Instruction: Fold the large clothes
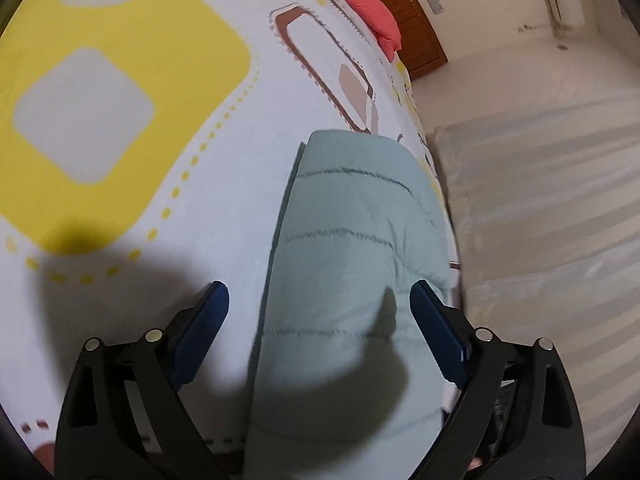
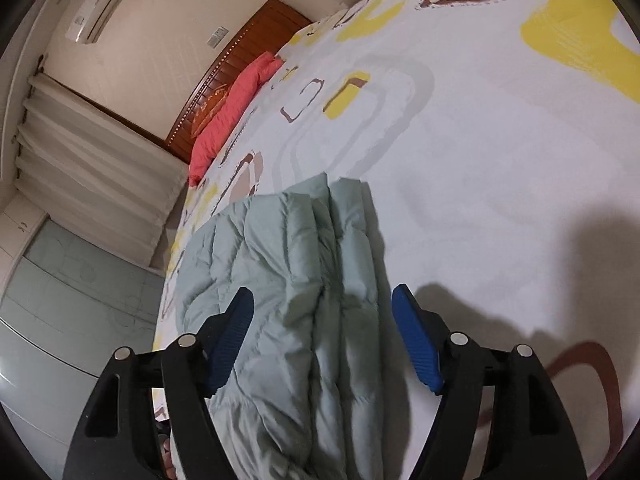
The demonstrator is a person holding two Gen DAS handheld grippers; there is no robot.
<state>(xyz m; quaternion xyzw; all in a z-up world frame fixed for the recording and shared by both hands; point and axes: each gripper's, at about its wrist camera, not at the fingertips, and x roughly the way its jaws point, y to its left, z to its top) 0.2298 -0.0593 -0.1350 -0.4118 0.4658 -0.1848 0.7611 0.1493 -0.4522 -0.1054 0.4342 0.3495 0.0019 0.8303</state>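
The jacket [image 1: 352, 264], a pale green quilted garment, lies on the bed [image 1: 224, 184] near its edge, folded into a long narrow bundle. In the right wrist view the jacket [image 2: 288, 280] shows several lengthwise folds stacked side by side.

The left gripper [image 1: 319, 292] hangs above the jacket with its jaws released and spread wide. One blue pad [image 1: 202, 332] sits over the bedsheet and the other over the jacket's edge. Neither pad visibly touches the fabric.

The right gripper [image 2: 323, 296] is likewise released, jaws wide apart, straddling the bundle. Its left pad [image 2: 230, 344] lies over the jacket; the right pad is beside it, over the sheet.

A red pillow [image 2: 228, 112] lies against the wooden headboard [image 2: 256, 36]. Curtains [image 2: 88, 168] hang beside the bed.
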